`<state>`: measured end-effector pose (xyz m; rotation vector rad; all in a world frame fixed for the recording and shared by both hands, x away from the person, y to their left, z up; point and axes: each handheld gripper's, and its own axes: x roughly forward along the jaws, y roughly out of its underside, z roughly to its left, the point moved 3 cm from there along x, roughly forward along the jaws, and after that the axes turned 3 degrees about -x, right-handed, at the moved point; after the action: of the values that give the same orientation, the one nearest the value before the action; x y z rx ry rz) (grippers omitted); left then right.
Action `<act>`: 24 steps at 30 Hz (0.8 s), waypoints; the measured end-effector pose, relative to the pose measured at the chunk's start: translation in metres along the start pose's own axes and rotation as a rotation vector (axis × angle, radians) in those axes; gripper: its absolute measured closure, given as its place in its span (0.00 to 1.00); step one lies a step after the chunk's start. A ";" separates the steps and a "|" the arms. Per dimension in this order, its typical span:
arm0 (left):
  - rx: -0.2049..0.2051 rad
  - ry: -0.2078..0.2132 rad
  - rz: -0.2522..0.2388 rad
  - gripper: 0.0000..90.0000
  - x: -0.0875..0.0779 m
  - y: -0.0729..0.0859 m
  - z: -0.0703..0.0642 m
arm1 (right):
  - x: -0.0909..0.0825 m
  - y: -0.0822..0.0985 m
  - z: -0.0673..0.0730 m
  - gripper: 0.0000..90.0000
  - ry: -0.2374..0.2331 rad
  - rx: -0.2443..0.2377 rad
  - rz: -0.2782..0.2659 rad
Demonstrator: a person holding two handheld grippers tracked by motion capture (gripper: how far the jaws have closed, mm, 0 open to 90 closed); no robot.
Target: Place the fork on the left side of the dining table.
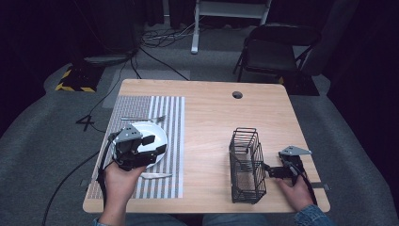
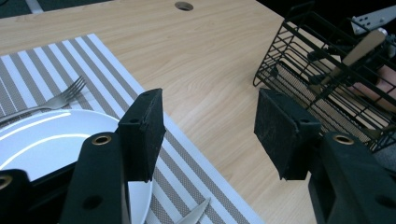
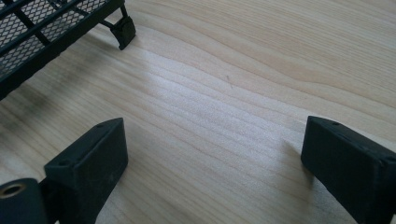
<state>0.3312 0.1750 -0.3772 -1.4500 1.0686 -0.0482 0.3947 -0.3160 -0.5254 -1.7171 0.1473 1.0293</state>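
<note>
- The left hand-held gripper (image 1: 151,144) hangs over a white plate (image 1: 157,133), its jaws wide apart and holding nothing.
- The plate sits on a striped mat (image 1: 173,141), with a fork (image 1: 143,118) behind it and a knife (image 1: 156,175) in front.
- The right hand-held gripper (image 3: 212,175) is spread open over the bare wooden desk (image 1: 207,113), just beside a black wire basket (image 1: 246,165).
- No writing can be read.

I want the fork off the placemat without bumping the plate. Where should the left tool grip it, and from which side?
Probably by the handle, coming down from above. The fork lies flat on the striped placemat just past the far rim of the white plate, tines toward the table's middle. Its slim handle gives two narrow sides, so set the open left tool across it, clear of the rim.
</note>
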 end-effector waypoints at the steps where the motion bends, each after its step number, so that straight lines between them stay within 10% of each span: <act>1: 0.000 0.001 0.000 0.47 0.000 0.002 -0.001 | 0.000 0.000 0.000 0.08 0.000 0.000 0.000; 13: -0.006 0.031 0.006 0.46 0.002 0.042 -0.005 | 0.000 0.000 0.000 0.08 0.000 0.000 0.000; 24: 0.023 -0.053 0.098 0.45 0.031 0.078 0.001 | 0.000 0.000 0.000 0.08 0.000 0.000 -0.001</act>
<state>0.3054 0.1731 -0.4573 -1.3691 1.0909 0.0470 0.3947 -0.3160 -0.5255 -1.7168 0.1466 1.0288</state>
